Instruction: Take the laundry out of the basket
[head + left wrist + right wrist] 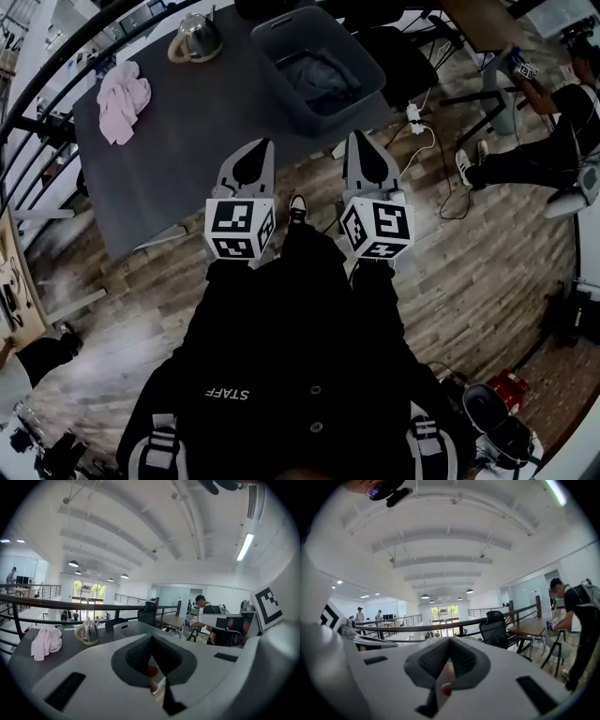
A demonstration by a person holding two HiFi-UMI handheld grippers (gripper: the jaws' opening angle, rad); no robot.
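The left gripper (266,142) has its jaws pressed together at the tips with nothing between them, and the right gripper (355,136) is clenched the same way, also empty. In each gripper view the ribbed dark pads meet at a point inside a pale grey shell, on the left (151,639) and on the right (449,641).

Both grippers are held side by side, close to the person's body. They are level with each other and point away toward the near edge of the table (187,159), short of it. Behind the jaws sit the black-and-white marker cubes (240,228).

The table is dark grey and matte. The basket (323,117) stands at its far right, a grey plastic tub with rounded corners. The laundry (319,75) lies crumpled inside it, a dark bluish fabric. A soft pink cloth (123,101) is bunched at the far left of the tabletop. A shiny metal kettle (195,37) stands between the cloth and the basket, at the far edge. The floor (469,272) is pale wood planking.
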